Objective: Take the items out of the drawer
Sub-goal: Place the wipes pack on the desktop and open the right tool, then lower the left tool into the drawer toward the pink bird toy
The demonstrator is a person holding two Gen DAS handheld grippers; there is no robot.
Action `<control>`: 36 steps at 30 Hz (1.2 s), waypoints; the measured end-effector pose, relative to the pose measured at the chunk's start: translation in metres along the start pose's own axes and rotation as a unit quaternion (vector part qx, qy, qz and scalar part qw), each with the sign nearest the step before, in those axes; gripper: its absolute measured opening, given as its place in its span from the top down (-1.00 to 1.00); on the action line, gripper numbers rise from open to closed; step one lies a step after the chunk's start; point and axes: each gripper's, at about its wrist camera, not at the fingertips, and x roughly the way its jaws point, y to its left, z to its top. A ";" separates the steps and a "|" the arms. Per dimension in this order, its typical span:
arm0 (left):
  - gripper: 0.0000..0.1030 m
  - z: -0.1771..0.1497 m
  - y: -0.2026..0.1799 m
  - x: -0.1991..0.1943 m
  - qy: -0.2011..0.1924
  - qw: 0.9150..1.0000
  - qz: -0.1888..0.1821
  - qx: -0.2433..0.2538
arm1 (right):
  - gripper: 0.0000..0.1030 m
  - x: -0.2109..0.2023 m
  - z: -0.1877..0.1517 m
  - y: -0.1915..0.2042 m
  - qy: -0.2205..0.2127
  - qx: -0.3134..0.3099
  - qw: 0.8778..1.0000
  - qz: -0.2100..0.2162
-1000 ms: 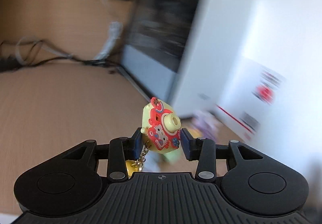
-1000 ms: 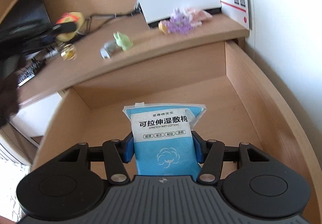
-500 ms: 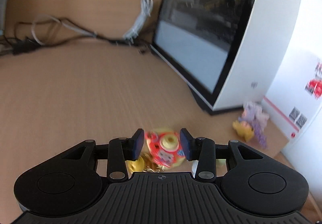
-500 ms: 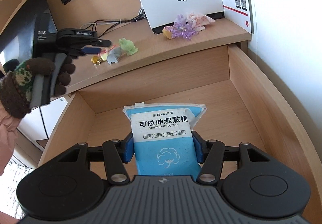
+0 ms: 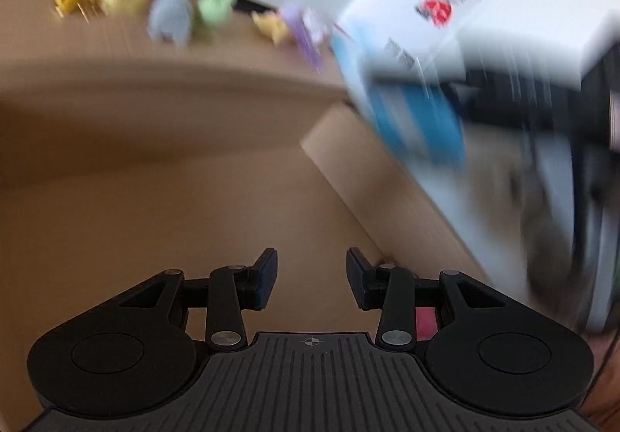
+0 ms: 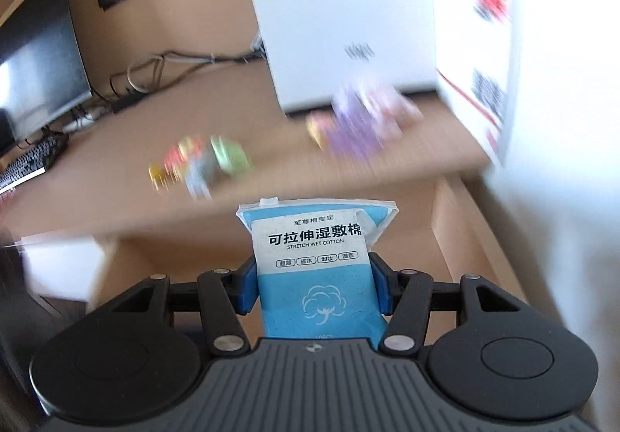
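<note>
Cotton pack (image 6: 317, 269), upright, sits clamped in my right hand-held gripper (image 6: 316, 286) above the drawer (image 6: 461, 234); table (image 6: 271, 168) lies at twelve o'clock. My left hand-held gripper (image 5: 312, 279) gapes empty.

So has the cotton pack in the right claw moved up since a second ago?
Yes. The cotton pack has risen: its top now overlaps the desk edge instead of the drawer back.
</note>
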 end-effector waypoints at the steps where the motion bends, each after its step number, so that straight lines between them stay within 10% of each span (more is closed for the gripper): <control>1: 0.17 0.000 -0.001 0.002 0.001 1.000 0.004 0.004 | -0.08 0.006 0.015 0.007 0.000 -0.006 1.000 0.001; 11: 0.17 -0.004 0.002 -0.005 -0.022 1.000 -0.003 0.008 | -0.10 0.112 0.094 0.039 0.026 0.008 0.999 -0.029; 14: 0.17 -0.004 0.002 -0.003 -0.018 1.000 0.007 0.009 | -0.43 0.127 0.095 0.047 0.023 -0.013 0.998 -0.049; 21: 0.17 -0.007 -0.001 0.001 -0.009 1.000 0.018 0.016 | -0.70 0.065 0.083 0.048 -0.004 -0.027 0.999 -0.017; 27: 0.17 -0.007 -0.005 0.007 0.008 0.998 0.044 0.034 | -0.74 0.000 0.028 0.018 0.059 -0.024 0.997 -0.037; 36: 0.17 -0.018 -0.042 0.019 0.014 0.988 0.033 0.152 | -0.88 -0.079 -0.044 -0.043 0.069 0.012 0.997 -0.044</control>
